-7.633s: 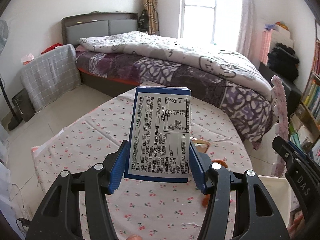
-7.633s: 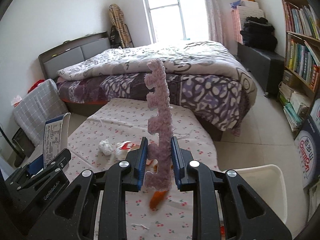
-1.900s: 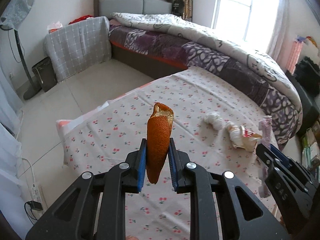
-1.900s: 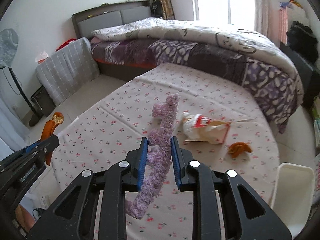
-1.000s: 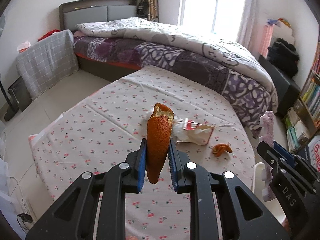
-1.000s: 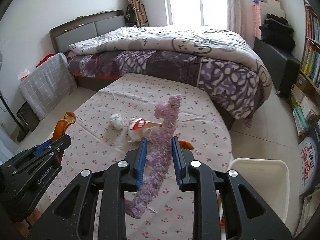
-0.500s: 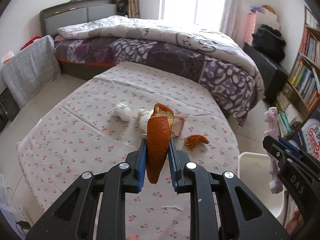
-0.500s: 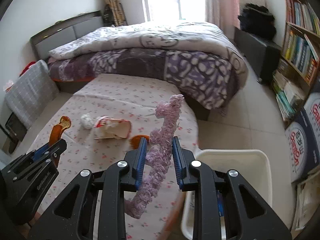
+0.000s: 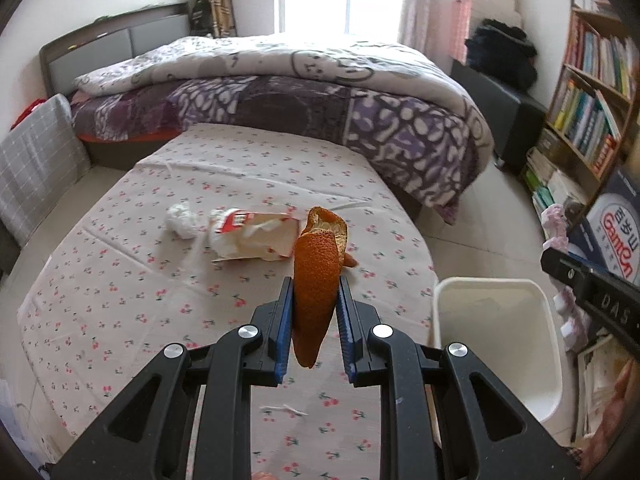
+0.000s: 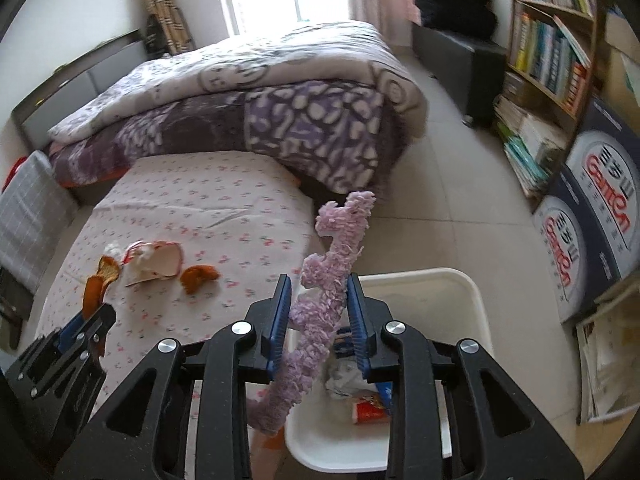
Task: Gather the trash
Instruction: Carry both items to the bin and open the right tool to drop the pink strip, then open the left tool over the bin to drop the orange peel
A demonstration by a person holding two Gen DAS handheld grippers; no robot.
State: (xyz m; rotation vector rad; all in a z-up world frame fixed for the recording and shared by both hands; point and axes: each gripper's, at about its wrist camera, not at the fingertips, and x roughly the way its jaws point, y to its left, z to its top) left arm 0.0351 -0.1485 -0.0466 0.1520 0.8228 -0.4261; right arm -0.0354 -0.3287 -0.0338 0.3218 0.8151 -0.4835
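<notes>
My left gripper [image 9: 313,300] is shut on a long orange peel [image 9: 318,280], held upright above the floral-cloth table [image 9: 120,300]. It also shows in the right wrist view [image 10: 96,284]. My right gripper [image 10: 320,300] is shut on a fuzzy purple strip [image 10: 324,304], held over the white bin [image 10: 476,304]; the strip's lower end hangs at the bin's left rim. The bin [image 9: 548,344] stands at the table's right edge and holds wrappers. On the table lie a white tissue wad [image 9: 182,218], a crumpled red-and-white wrapper [image 9: 256,236] and another orange peel [image 10: 198,276].
A bed with a purple patterned quilt [image 9: 320,108] stands beyond the table. A bookshelf [image 10: 548,40] and printed cartons [image 10: 592,200] line the right wall. A grey checked cloth [image 9: 36,160] covers something at the left. Tiled floor [image 10: 452,216] lies between bed and bin.
Both grippers have swung right with their loads. The right gripper now hangs over the bin, which shows wrappers inside. Earlier the left gripper held a blue-edged carton; it now holds the orange peel.
</notes>
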